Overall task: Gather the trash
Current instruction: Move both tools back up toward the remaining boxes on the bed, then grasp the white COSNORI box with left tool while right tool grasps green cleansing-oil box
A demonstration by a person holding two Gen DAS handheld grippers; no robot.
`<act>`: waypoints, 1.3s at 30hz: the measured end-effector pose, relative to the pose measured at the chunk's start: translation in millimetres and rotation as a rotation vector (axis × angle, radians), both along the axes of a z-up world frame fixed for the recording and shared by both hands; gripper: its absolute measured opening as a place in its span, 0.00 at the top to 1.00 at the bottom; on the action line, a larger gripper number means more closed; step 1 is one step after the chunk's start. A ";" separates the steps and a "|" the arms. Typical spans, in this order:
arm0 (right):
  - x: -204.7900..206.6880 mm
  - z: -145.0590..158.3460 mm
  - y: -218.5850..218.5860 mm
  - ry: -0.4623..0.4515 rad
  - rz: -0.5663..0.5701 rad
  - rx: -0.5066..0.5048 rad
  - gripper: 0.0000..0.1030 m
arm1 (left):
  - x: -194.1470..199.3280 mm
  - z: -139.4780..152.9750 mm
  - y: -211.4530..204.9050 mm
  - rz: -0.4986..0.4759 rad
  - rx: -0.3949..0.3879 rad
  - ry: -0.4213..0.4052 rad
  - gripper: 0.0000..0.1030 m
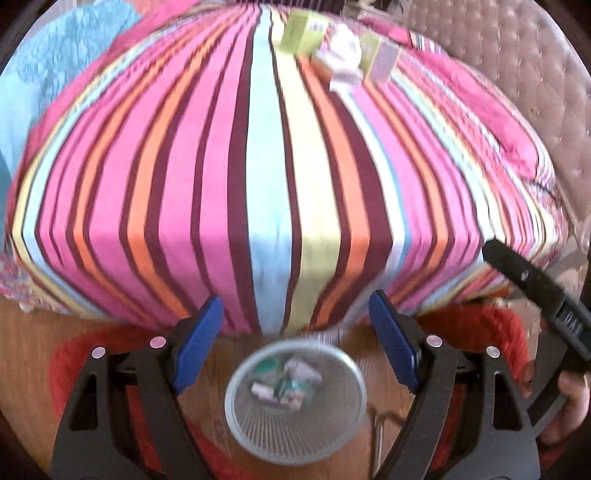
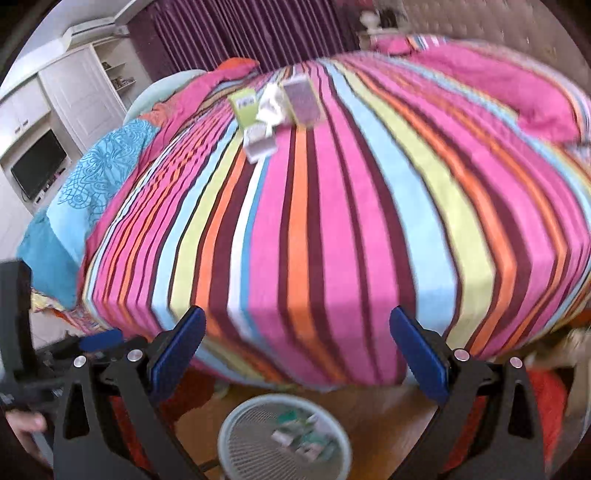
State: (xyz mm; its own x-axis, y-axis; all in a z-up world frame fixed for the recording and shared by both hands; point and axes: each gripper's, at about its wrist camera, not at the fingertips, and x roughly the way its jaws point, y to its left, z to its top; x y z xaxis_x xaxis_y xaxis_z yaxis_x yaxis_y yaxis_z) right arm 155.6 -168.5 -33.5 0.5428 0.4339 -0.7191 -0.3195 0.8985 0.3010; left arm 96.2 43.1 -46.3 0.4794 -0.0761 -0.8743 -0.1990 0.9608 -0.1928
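A grey mesh wastebasket (image 1: 295, 441) stands on the wooden floor at the foot of the bed, with several small boxes and wrappers (image 1: 286, 384) inside. It also shows in the right wrist view (image 2: 251, 454). Far across the striped bedspread lie more trash items: a green box (image 1: 301, 31), crumpled white paper (image 1: 341, 55) and a purple box (image 1: 384, 61); in the right wrist view the green box (image 2: 243, 105) and purple box (image 2: 301, 101) stand there too. My left gripper (image 1: 295, 343) is open and empty above the basket. My right gripper (image 2: 297, 358) is open and empty over the bed's edge.
The striped bed (image 1: 273, 184) fills the middle. A red rug (image 1: 476, 325) lies under the basket. Blue and pink bedding (image 2: 96, 184) is piled at the left. A tufted headboard (image 1: 517, 66) is at the right. White cabinets and a TV (image 2: 38, 162) stand far left.
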 end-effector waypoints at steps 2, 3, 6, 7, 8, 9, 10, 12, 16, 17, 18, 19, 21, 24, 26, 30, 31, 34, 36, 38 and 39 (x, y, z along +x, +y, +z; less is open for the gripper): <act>7.9 6.1 0.1 -0.038 -0.004 -0.017 0.07 | 13.6 11.4 -0.6 0.010 0.002 -0.030 0.23; 11.9 7.6 0.1 -0.052 -0.005 -0.020 0.07 | 18.6 16.5 -0.9 0.014 0.003 -0.042 0.23; 24.5 16.5 1.4 -0.089 -0.018 -0.028 0.07 | 33.6 25.5 -2.0 0.022 0.011 -0.077 0.23; 28.2 19.3 1.9 -0.103 -0.024 -0.033 0.07 | 40.8 27.2 -3.4 0.022 0.015 -0.085 0.23; 32.5 21.4 2.0 -0.115 -0.029 -0.041 0.07 | 48.2 28.3 -4.8 0.020 0.019 -0.089 0.23; 36.7 23.0 1.5 -0.121 -0.033 -0.047 0.07 | 54.1 28.6 -4.1 0.018 0.020 -0.090 0.23; 43.5 24.0 1.4 -0.126 -0.035 -0.048 0.07 | 60.3 28.8 -6.0 0.016 0.019 -0.093 0.23; 54.2 25.3 0.3 -0.127 -0.042 -0.053 0.07 | 72.0 29.2 -9.0 0.016 0.023 -0.100 0.23; 77.1 26.0 0.7 -0.137 -0.061 -0.068 0.07 | 96.6 30.0 -12.6 0.027 0.018 -0.118 0.23; 79.4 26.9 2.2 -0.139 -0.063 -0.072 0.07 | 103.0 29.7 -13.1 0.031 0.017 -0.122 0.23; 84.6 27.7 3.3 -0.139 -0.063 -0.075 0.07 | 110.2 29.0 -14.1 0.036 0.017 -0.123 0.23; 90.4 28.2 4.6 -0.142 -0.064 -0.079 0.07 | 114.1 28.2 -14.3 0.038 0.017 -0.124 0.23; 96.0 30.2 6.5 -0.148 -0.067 -0.083 0.07 | 126.9 25.7 -15.4 0.039 0.012 -0.123 0.23; 105.4 32.5 7.1 -0.156 -0.072 -0.073 0.07 | 138.4 23.4 -16.2 0.034 0.008 -0.130 0.23; 113.7 31.3 7.6 -0.153 -0.073 -0.070 0.07 | 148.2 22.2 -16.6 0.031 0.006 -0.132 0.23; 130.0 29.0 9.6 -0.150 -0.072 -0.081 0.07 | 167.5 21.0 -17.4 0.027 0.012 -0.140 0.23; 134.2 28.8 10.2 -0.152 -0.070 -0.081 0.07 | 170.4 20.6 -17.3 0.026 0.012 -0.141 0.23; 145.3 28.0 14.6 -0.156 -0.055 -0.083 0.07 | 182.5 19.0 -16.1 0.027 0.010 -0.148 0.23; 152.2 27.7 17.4 -0.161 -0.042 -0.084 0.07 | 190.2 17.7 -15.5 0.030 0.003 -0.152 0.23; 160.1 28.5 20.8 -0.164 -0.024 -0.074 0.07 | 197.6 16.1 -15.1 0.038 -0.005 -0.160 0.23; 163.2 28.9 22.3 -0.165 -0.019 -0.068 0.07 | 199.9 15.6 -15.0 0.041 -0.010 -0.163 0.23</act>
State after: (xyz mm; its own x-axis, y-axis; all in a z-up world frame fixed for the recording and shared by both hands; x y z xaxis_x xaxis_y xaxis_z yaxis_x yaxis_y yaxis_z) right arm 318.8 -146.3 -4.7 0.6636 0.3758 -0.6468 -0.3426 0.9213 0.1838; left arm 296.1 28.1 -30.8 0.6175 -0.0613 -0.7842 -0.2039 0.9504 -0.2348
